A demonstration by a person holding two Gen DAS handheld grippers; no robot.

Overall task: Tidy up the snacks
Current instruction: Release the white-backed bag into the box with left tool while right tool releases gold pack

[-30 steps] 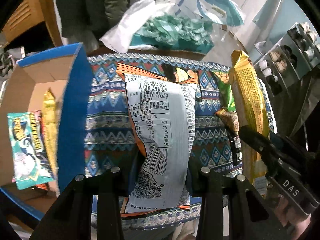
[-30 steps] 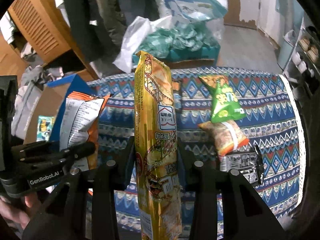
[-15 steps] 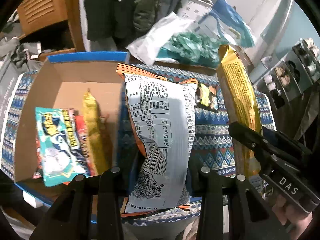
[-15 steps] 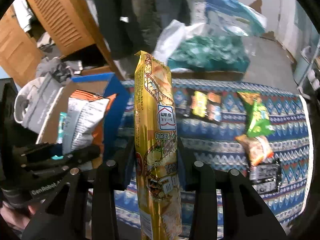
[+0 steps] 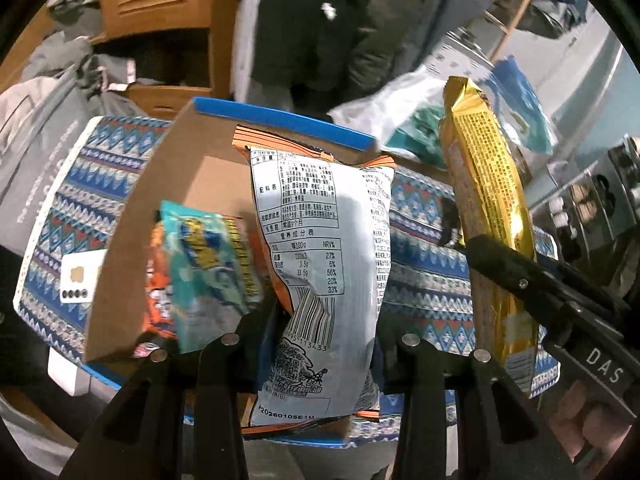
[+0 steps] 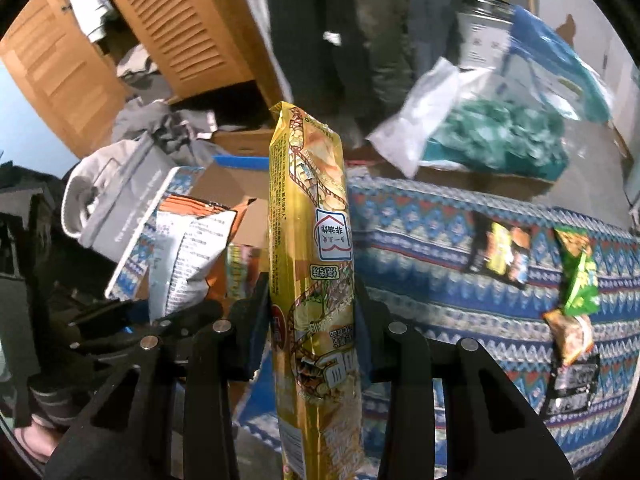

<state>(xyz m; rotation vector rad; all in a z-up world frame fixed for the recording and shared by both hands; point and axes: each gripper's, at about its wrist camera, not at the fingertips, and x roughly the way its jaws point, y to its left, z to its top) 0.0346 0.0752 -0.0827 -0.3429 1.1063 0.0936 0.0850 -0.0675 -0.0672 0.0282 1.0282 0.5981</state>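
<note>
My left gripper (image 5: 320,344) is shut on an orange chip bag (image 5: 324,264) with its silver label side facing me, held upright over the near edge of a cardboard box (image 5: 188,176) with blue rims. The box holds a teal snack bag (image 5: 208,264) and an orange one (image 5: 158,300). My right gripper (image 6: 312,320) is shut on a long gold snack pack (image 6: 312,264), held upright to the right of the box; it also shows in the left wrist view (image 5: 488,216). The chip bag shows in the right wrist view (image 6: 184,256).
A patterned blue cloth (image 6: 440,232) covers the table. On it lie a dark snack pack (image 6: 502,256), a green bag (image 6: 580,276), a brown bag (image 6: 570,334) and a black pack (image 6: 572,384). A white card (image 5: 80,276) lies left of the box. Plastic bags (image 6: 480,136) sit behind.
Both grippers have swung left with their snacks. The box has come from the left edge to under the chip bag, and the gold pack has come nearer the box.
</note>
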